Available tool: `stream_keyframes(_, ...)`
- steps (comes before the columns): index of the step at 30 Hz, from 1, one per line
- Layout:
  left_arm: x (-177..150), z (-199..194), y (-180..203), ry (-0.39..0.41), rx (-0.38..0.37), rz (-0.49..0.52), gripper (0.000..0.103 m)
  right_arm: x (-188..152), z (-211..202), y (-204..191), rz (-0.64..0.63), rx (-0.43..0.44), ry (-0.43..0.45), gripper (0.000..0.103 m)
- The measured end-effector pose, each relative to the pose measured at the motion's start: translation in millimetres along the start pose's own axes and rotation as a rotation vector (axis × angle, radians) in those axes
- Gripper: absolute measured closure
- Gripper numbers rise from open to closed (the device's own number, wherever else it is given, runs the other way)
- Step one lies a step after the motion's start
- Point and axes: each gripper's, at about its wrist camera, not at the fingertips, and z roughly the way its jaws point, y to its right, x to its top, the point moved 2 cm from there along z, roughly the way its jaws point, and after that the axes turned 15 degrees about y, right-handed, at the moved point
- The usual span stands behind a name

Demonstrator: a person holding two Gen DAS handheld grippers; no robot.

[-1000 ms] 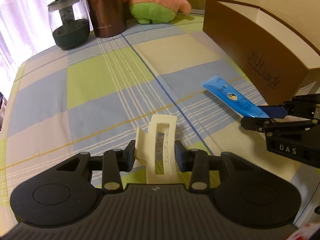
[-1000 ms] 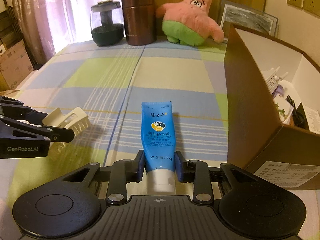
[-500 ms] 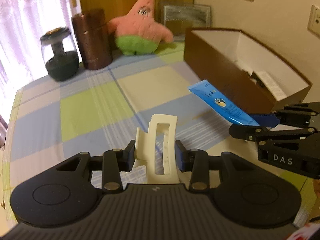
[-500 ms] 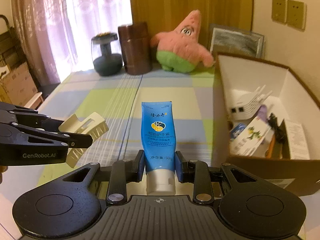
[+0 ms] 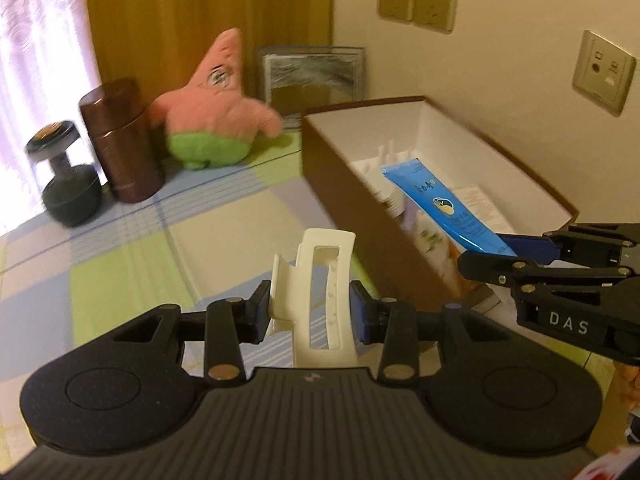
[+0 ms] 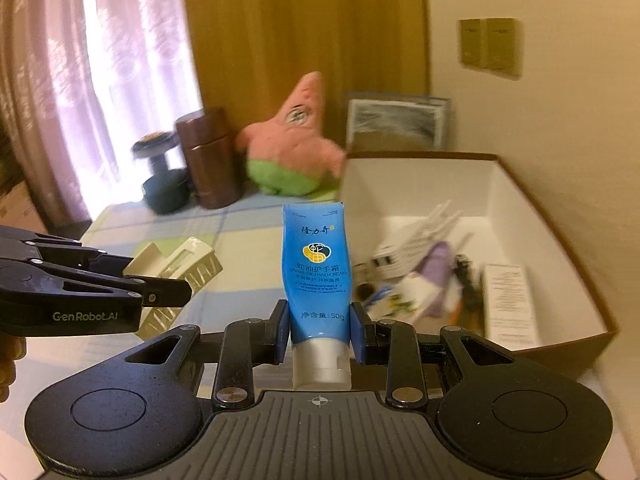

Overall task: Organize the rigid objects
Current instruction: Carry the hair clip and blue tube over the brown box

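Left tool grips cream hair claw between blue pads, claw above checked surface. Right tool grips blue hand cream tube near its white cap, tube pointing to 12 o'clock. In left wrist view tube hangs over open brown box at 2 o'clock. Box already holds white and purple items, papers. At 11 o'clock: pink star plush, brown canister, dark jar.

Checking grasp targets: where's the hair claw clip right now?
Clamped in the left gripper: the cream hair claw clip is held above the checked tablecloth, left of the brown box.
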Motion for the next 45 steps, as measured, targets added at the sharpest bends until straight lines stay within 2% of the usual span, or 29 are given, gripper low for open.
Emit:
stream_keyframes(10,39,43,49,0.015,-0.076,0.016,0.068,26,4,84,0.075,-0.113,0.018,0.075)
stream_keyframes(20,58,100,82,-0.032,-0.110,0.012,0.068,32,28,135,0.136,-0.163,-0.020,0.075)
stream_keyframes(31,66,155,98,-0.089,-0.121,0.009,0.068,30,67,170,0.202,-0.172,-0.082,0.075)
stream_keyframes(40,68,191,103,-0.126,-0.149,0.005,0.068,28,85,183,0.234,-0.192,-0.117,0.075)
stream_keyframes(45,69,201,102,-0.116,-0.156,0.000,0.066,29,96,185,0.248,-0.203,-0.132,0.075)
